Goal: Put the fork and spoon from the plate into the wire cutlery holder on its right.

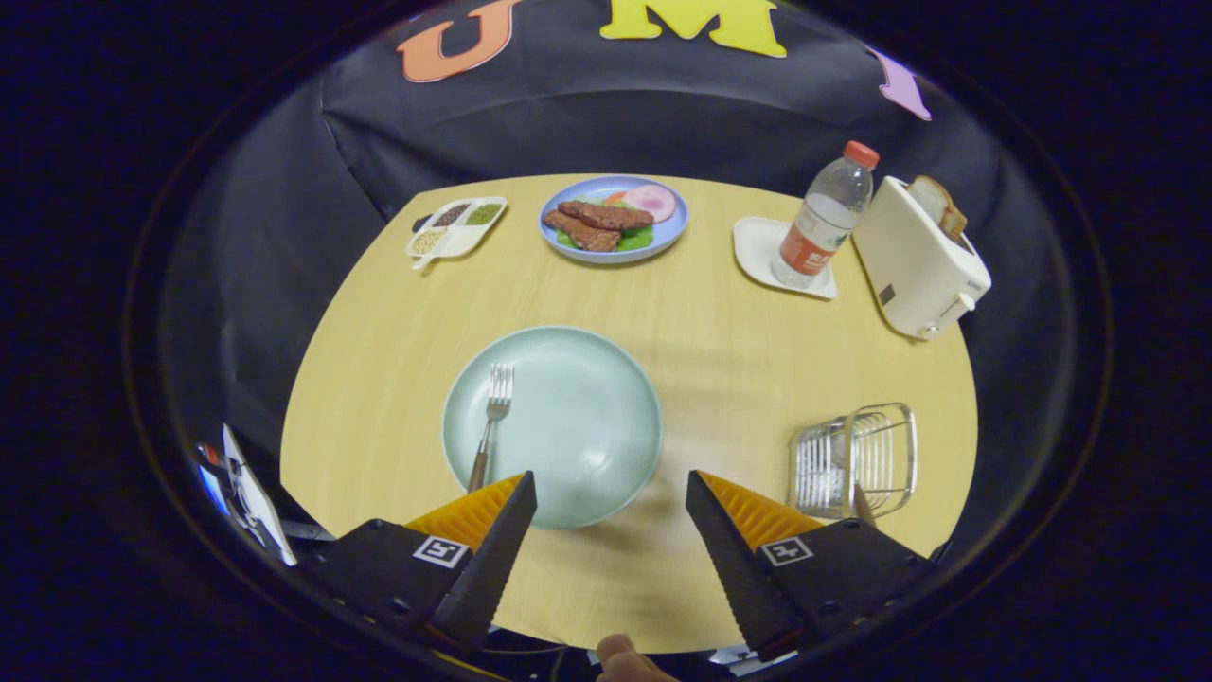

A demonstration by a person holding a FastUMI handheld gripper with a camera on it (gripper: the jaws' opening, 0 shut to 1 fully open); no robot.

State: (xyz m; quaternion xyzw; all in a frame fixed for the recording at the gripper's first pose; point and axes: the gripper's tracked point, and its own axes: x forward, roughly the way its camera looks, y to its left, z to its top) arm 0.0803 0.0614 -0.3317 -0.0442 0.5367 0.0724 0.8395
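A pale green plate [578,426] lies in the middle of the round wooden table [720,350]. A silver fork [492,417] with a brown handle lies on the plate's left side, tines pointing away, handle end near my left fingertip [516,497]. The wire cutlery holder [852,459] stands to the plate's right, just beyond my right finger [734,516]. A thin brown handle tip [861,502] shows at the holder's near side. My gripper [611,476] is open over the plate's near rim, with nothing between the fingers.
At the back of the table are a blue plate of meat and greens [614,218], a divided condiment tray [456,227], a water bottle [824,218] on a white coaster, and a white toaster [918,256] holding bread. A person's fingertip [620,654] shows under the gripper.
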